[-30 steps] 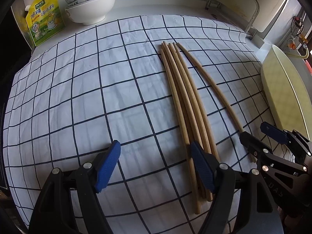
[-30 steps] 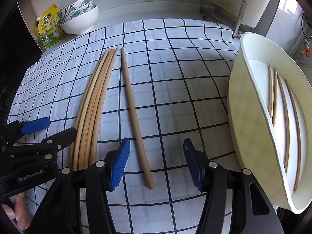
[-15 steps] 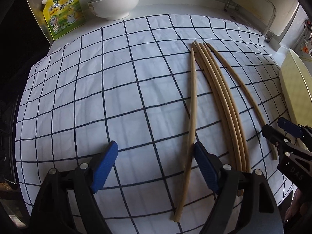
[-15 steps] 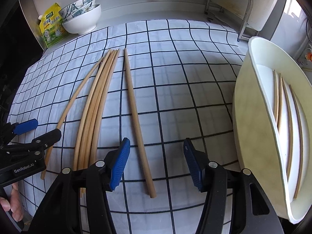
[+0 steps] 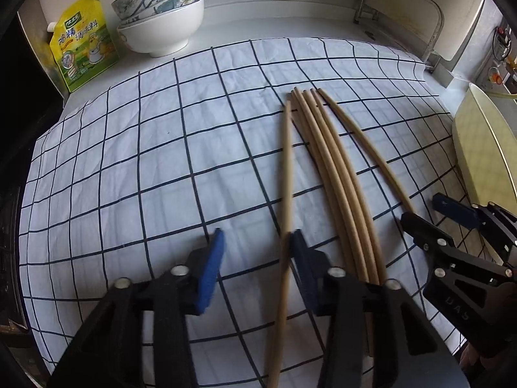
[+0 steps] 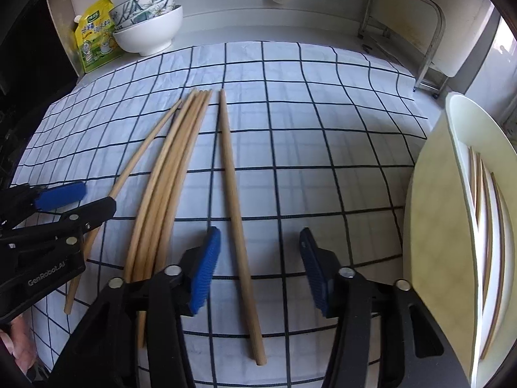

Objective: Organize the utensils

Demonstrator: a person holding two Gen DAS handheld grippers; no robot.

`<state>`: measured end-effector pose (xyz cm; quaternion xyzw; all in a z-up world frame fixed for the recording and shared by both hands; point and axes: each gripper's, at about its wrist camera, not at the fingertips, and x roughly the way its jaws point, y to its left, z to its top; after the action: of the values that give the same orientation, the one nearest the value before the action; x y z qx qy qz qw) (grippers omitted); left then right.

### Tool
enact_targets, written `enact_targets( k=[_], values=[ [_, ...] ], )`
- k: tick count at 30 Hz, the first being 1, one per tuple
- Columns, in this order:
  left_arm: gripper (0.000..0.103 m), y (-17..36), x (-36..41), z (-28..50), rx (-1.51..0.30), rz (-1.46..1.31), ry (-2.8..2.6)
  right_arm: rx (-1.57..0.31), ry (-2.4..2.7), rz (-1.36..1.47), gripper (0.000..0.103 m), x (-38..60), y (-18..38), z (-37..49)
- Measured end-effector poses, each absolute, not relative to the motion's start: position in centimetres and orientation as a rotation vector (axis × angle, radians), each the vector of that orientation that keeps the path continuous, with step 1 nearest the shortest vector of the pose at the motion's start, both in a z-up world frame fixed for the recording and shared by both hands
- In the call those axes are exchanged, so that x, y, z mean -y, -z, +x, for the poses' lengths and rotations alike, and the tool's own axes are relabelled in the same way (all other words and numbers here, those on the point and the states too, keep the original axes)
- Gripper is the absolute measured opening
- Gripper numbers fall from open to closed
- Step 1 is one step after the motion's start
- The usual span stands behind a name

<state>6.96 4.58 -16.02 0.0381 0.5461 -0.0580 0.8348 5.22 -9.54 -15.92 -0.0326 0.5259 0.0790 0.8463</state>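
Several long wooden chopsticks lie on a checked cloth (image 5: 129, 161). A bundle (image 5: 332, 174) lies in the middle; it also shows in the right wrist view (image 6: 168, 177). One chopstick (image 5: 287, 168) is split off to its left and lies between my left gripper's (image 5: 255, 255) open jaws, against the right finger. Another single chopstick (image 6: 234, 200) lies between my right gripper's (image 6: 258, 258) open jaws, near the left finger. A cream oval tray (image 6: 436, 226) at the right holds several chopsticks (image 6: 484, 226).
Stacked bowls (image 5: 160, 22) and a yellow-green pouch (image 5: 82, 45) stand at the back left by the wall. A metal rack (image 6: 404, 22) stands at the back right. The cloth's front edge is just below both grippers.
The left gripper's jaws have narrowed and moved forward around the split-off chopstick. The right gripper came slightly closer over its single chopstick.
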Motion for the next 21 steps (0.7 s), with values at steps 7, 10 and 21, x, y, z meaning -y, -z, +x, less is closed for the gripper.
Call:
enact_targets(
  k=[7,10,21],
  values=[
    [0.007,15.9,-5.0,7.3,-1.186,0.057,0.166,-1.131,-0.206,-0.058,0.006,9.0,15.7,5.7],
    [0.007,15.7,-5.5,7.3,-1.216,0.034,0.180,-1.140,-0.209,-0.009,0.006,9.4,15.5,5.6],
    [0.007,10.2,-5.8,5.7,-1.170,0.044,0.207,-1.067,-0.258,0.115,0.006,10.3,10.8,4.2]
  ],
)
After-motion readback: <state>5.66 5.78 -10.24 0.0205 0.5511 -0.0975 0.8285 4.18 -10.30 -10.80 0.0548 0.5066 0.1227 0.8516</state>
